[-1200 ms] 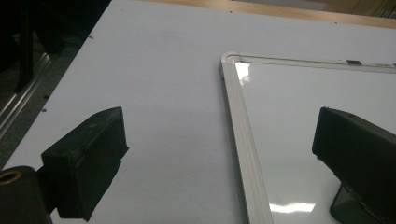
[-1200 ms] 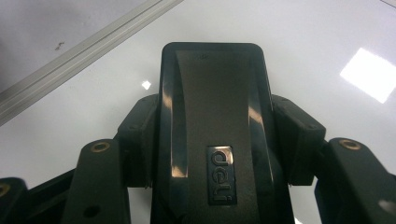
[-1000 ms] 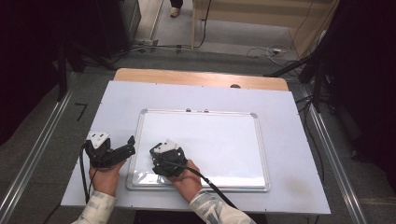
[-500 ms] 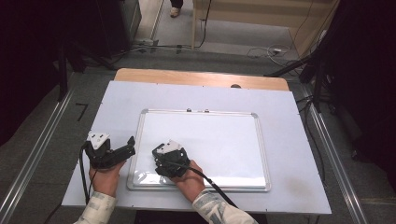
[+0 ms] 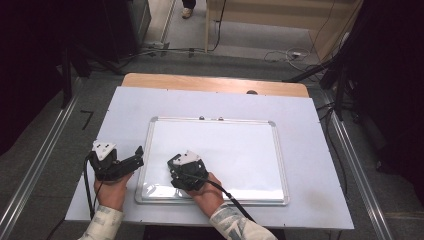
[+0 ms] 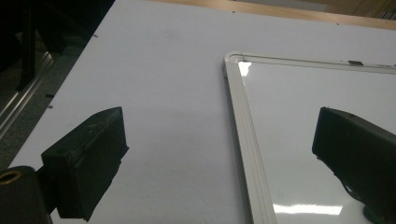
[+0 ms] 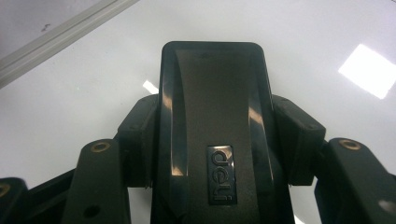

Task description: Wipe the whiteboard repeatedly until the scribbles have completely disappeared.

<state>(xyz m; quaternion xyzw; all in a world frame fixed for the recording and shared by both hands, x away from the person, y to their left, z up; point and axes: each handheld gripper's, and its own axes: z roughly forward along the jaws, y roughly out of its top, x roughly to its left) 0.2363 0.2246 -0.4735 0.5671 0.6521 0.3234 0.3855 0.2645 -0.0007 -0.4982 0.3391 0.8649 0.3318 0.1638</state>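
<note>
Whiteboard (image 5: 220,155) is lying flat in the middle of your bench (image 5: 310,150), silver frame all around, with two small clips on its far edge. Your right gripper (image 5: 181,172) is down over the near-left part of the board, and its fingers (image 7: 140,140) are clamped on a black eraser (image 7: 215,130) with a "deli" badge on its glossy top. In the right gripper view the eraser pokes out past the fingers over the white surface, with the board's frame cutting across the upper left corner. Can't tell whether the eraser is actually touching the board or just above it.

Your left gripper (image 5: 131,161) sits just off the board's left edge, fingers (image 6: 88,158) spread wide with nothing between them. In the left gripper view one finger is over the white bench top and the other is over the board, with the frame's left rail running between them.
</note>
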